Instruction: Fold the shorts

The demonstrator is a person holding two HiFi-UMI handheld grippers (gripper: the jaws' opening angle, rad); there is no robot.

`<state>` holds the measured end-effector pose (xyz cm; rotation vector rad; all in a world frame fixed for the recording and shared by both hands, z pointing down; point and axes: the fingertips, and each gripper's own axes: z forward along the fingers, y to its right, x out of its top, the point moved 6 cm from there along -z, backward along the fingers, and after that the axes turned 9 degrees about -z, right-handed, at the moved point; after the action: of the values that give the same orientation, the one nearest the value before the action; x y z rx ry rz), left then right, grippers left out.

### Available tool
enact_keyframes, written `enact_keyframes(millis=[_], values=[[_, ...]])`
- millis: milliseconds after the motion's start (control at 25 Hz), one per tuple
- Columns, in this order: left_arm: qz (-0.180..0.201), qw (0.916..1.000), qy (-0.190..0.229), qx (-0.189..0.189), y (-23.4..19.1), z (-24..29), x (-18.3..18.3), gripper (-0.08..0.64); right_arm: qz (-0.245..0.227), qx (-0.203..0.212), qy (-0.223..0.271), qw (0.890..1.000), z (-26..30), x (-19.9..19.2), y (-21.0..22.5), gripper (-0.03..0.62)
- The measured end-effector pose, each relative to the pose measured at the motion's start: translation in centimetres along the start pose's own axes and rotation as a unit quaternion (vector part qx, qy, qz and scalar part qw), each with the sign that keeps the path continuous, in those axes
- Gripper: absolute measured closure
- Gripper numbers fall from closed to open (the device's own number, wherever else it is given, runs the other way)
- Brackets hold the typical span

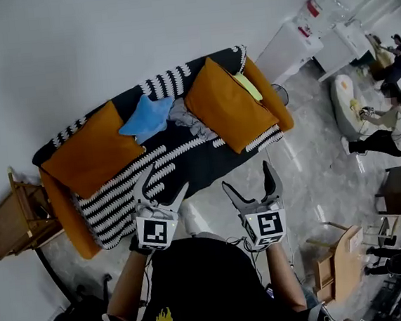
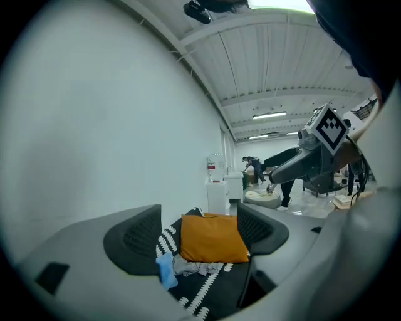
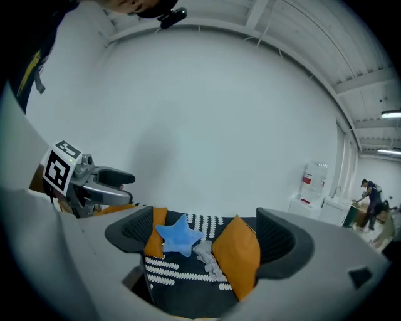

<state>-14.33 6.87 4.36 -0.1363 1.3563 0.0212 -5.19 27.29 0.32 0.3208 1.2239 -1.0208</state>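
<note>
Your left tool [image 1: 162, 188] and right tool [image 1: 248, 180] hover spread and empty off the sofa's [image 1: 200, 160] front edge. The grey shorts [image 1: 186, 119] lie crumpled well beyond them, toward the sofa's back edge, between a blue star pillow [image 1: 144, 119] and an orange cushion [image 1: 227, 104].

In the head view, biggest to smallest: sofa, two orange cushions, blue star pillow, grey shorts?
1. sofa
2. left orange cushion and right orange cushion, about alike
3. blue star pillow
4. grey shorts, crumpled, only slightly smaller

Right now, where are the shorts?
Head view: the shorts lie crumpled on the sofa, between the star pillow and the right orange cushion.
</note>
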Motion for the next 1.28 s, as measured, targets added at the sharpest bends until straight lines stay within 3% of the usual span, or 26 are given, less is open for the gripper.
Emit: enact_keyframes(millis=[200,400,560,840,1040,1160,1280], values=[[0.003,0.9995,0.001,-0.032,-7.1,5.6,-0.1,0.178,-0.014,-0.008,-0.028,0.999,7.9,1.9,-0.2,0.077],[-0.017,0.9986,-0.018,-0.047,-10.9,8.7,-1.8,0.178,-0.025,0.0,-0.068,0.997,13.0,1.6,-0.8,0.094],[-0.032,0.9983,-0.031,-0.037,-13.9,12.8,-4.1,0.178,-0.04,0.022,-0.08,0.996,17.9,1.0,-0.4,0.101],[-0.102,0.9913,-0.082,-0.017,-16.6,17.3,-10.4,0.186,-0.043,0.082,-0.131,0.987,25.8,-2.8,-0.6,0.141],[-0.094,0.9882,-0.12,-0.015,-18.7,20.7,-14.4,0.221,-0.04,0.112,-0.171,0.978,33.2,-9.7,0.0,0.178],[-0.1,0.9855,-0.136,-0.003,-20.4,23.2,-17.6,0.234,-0.034,0.132,-0.208,0.969,39.0,-16.2,-0.6,0.213],[-0.104,0.9832,-0.149,0.011,-22.2,25.7,-22.4,0.273,0.003,0.138,-0.245,0.96,44.2,-23.0,-1.8,0.265]])
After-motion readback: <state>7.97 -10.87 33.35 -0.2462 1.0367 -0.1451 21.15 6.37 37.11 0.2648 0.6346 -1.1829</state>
